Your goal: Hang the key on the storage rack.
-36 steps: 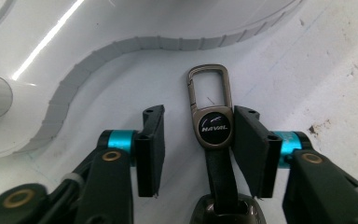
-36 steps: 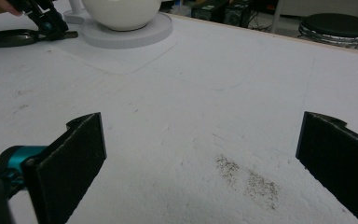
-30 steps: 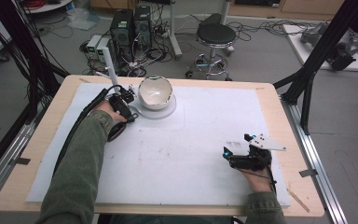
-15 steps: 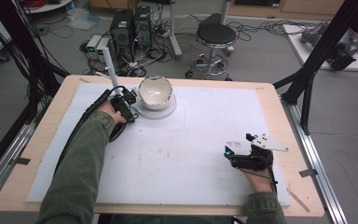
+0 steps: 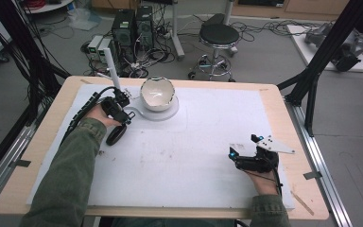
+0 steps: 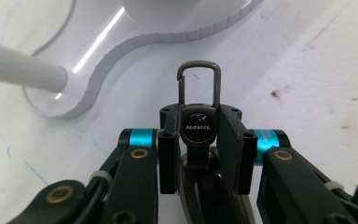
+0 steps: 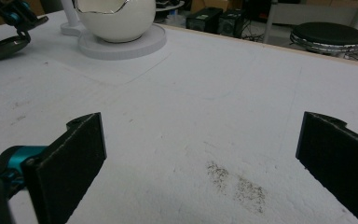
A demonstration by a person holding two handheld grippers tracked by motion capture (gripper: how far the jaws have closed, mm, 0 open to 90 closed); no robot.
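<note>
Keyring (image 6: 198, 122) marked HAVAL sits clenched in left gripper (image 6: 199, 126) near tabletop's far-left corner; right gripper (image 7: 200, 154) gapes.

Bright, even light falls from overhead, casting soft shadows. Glare streaks the white stand (image 6: 121, 42). The near jaws in both gripper views are blurred.

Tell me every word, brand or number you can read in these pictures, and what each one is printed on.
"HAVAL": white letters on the round black badge of the dark metal key fob, clamped in the left gripper.
Turquoise sleeve on the left gripper's finger: faint print, too small and blurred to read.
Nothing readable on the white egg-shaped bowl, the white table mat or the right gripper.
</note>
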